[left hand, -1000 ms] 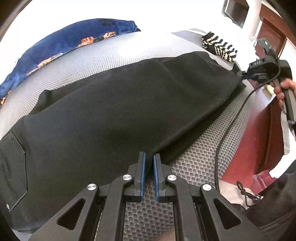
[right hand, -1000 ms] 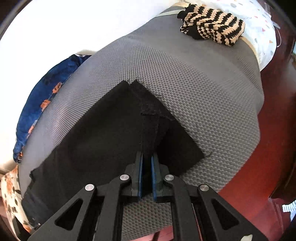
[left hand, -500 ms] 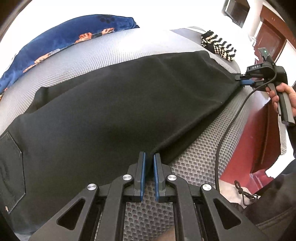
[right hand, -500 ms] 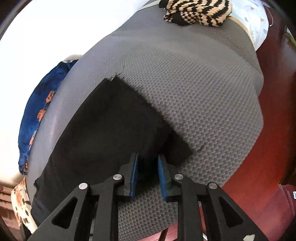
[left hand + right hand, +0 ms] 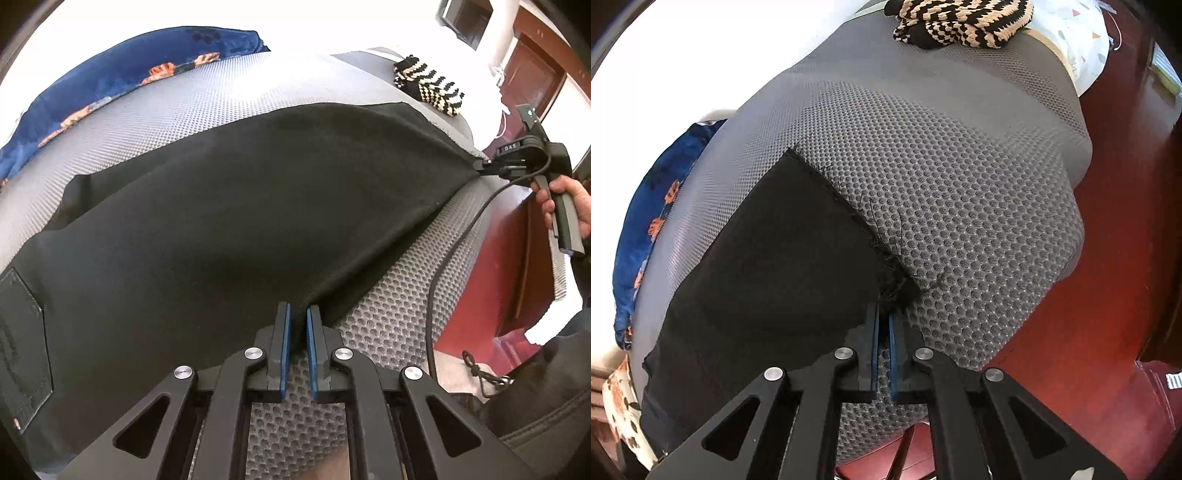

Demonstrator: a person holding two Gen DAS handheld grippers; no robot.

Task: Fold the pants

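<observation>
Item, black pants (image 5: pixel 229 229) flat on grey mesh mattress (image 5: pixel 960 184): my left gripper (image 5: pixel 298 317) pinches their near edge, right gripper (image 5: pixel 883 325), jaws just re-closed, nips the frayed hem corner (image 5: pixel 897 284); risk, I judge, that thin bite slipping under tension.

— What is cut off?
— The pants (image 5: pixel 221 229) are cropped at the left edge, the back pocket (image 5: pixel 22 339) only partly shown.
— And hidden?
— The cloth edge is covered between both pairs of jaws; the striped knit (image 5: pixel 964 22) is clipped at the top.
</observation>
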